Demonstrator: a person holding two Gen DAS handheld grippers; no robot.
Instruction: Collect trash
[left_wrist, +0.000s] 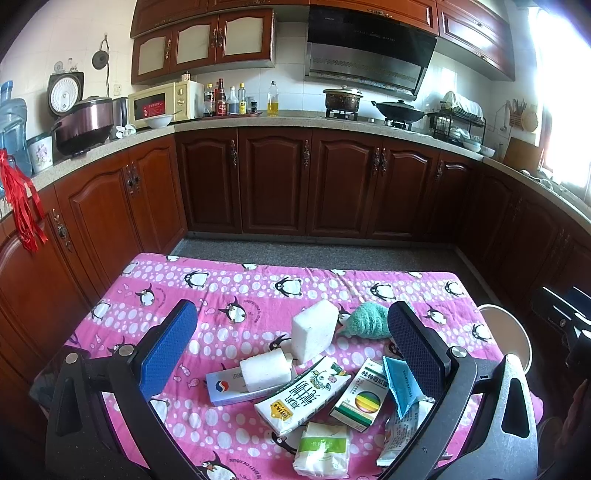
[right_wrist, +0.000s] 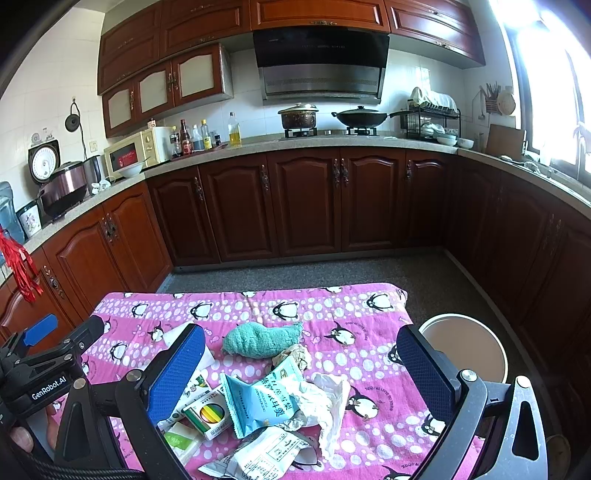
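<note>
Hovering above the worktop (left_wrist: 155, 291) with its pink penguin cloth, the left tool (left_wrist: 291, 347) and the right tool (right_wrist: 301, 363) both gape wide, gripping nothing. Trash lies heaped between their fingers: a milk carton (left_wrist: 301, 397), a blue snack packet (right_wrist: 258, 404), crumpled tissue (right_wrist: 327, 402). A white bin (right_wrist: 467, 345) stands just beside the worktop's right edge.

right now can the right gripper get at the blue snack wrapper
Probably yes. The right gripper is open, and the blue snack wrapper lies on top of the pile between its fingers with nothing covering it. The crumpled white paper touches its right edge and could get pinched along with it.
</note>
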